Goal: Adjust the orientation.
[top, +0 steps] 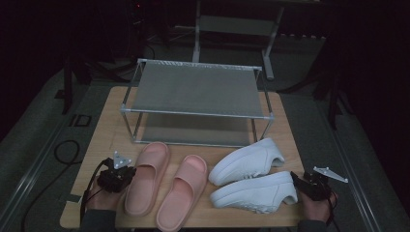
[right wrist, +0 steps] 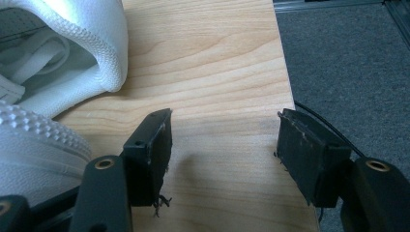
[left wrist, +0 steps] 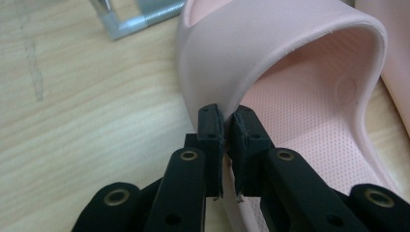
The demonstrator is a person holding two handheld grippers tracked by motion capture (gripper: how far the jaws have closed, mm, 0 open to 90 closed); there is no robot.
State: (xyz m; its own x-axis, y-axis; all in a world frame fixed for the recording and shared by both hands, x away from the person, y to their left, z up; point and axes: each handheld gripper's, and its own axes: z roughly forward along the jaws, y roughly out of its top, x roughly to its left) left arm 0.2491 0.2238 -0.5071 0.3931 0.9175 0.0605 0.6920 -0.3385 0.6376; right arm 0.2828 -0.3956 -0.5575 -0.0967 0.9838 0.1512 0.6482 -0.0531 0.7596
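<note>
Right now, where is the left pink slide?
In the high view, the left pink slide lies front left on the table, beside its mate, pinched by the left gripper.

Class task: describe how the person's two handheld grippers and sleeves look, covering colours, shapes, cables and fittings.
Both the left gripper and right gripper are black, each topped by a grey three-cornered plate. Up close, the jaws are flat black bars with brass-coloured rivets and worn, frayed pads. A black cable trails from the left one. The sleeves look dark grey.

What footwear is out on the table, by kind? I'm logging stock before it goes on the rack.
Pink slides: 2
White sneakers: 2
Total: 4
The left gripper is shut on one pink slide's strap.
</note>
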